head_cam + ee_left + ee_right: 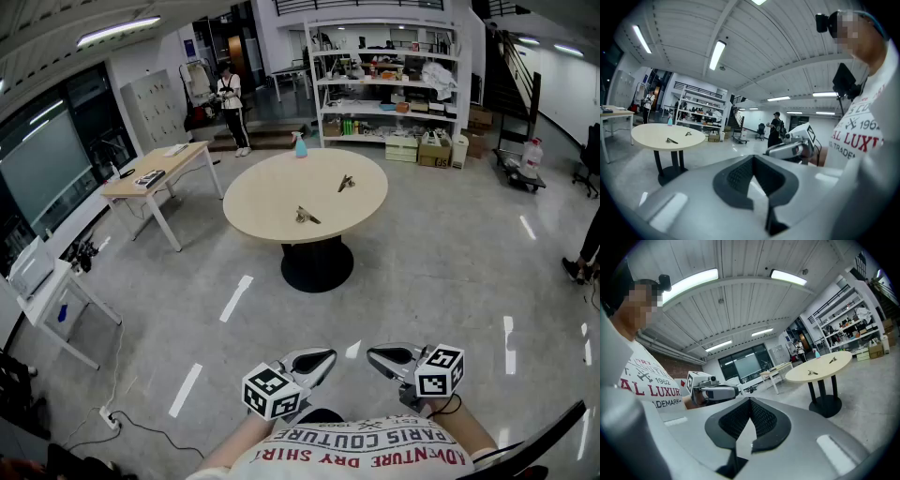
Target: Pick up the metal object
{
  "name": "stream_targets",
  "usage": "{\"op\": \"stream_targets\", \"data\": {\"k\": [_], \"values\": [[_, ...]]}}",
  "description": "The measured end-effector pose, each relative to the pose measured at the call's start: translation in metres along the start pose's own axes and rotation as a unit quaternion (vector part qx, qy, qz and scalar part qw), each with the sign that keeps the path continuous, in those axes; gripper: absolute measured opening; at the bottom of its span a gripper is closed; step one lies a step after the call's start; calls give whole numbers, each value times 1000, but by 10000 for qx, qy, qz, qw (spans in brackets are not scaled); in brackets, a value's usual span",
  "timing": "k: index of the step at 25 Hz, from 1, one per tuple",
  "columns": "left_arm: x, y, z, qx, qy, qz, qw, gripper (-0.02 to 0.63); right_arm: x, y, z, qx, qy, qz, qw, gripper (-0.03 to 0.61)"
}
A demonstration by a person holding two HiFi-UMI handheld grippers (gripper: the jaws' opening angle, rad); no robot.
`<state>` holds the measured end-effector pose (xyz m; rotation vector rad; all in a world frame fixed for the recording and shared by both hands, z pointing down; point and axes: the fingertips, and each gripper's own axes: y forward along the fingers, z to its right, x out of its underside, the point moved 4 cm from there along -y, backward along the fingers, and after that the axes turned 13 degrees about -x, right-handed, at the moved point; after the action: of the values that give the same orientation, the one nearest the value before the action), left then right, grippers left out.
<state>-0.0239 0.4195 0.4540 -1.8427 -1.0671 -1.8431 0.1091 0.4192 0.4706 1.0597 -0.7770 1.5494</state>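
Two small metal objects lie on a round beige table (272, 202) far ahead: one near its front edge (307, 217), one farther right (346, 183). They also show as the front metal object (671, 140) with the other metal object (687, 134) behind it, and as the near metal object (812, 372) and the far one (831, 360). A blue spray bottle (300, 143) stands at the table's far rim. My left gripper (323, 356) and right gripper (375, 354) are held close to my chest, tips toward each other, both shut and empty. The left gripper (752, 157) and the right gripper (750, 400) show their pads meeting.
A wooden desk (155, 173) stands at the left and a white table (47, 281) nearer. Shelving (389, 80) with boxes lines the back wall. One person (231, 98) stands at the back, another's leg (586, 253) is at the right edge. A power strip (108, 419) lies on the floor.
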Motion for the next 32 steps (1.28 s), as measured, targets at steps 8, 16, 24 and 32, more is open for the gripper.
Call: {"op": "stream_targets", "data": {"k": [8,16,24,32], "values": [[-14,65,-50,79,-52,103,9999,2,-18,10,77,61,-13,67,10000,2],[-40,152,-165,186,-124,24,9997,3,-73,68,206,129,140,161,9997,2],[-119,254,-353,-129,-82,-6,9999,3,-188,157,383,143,139,304,9993,2],[-154,316,-447,-236,-258,-23,9994,3,-238,199,479,171,188,357,9990,2]]}}
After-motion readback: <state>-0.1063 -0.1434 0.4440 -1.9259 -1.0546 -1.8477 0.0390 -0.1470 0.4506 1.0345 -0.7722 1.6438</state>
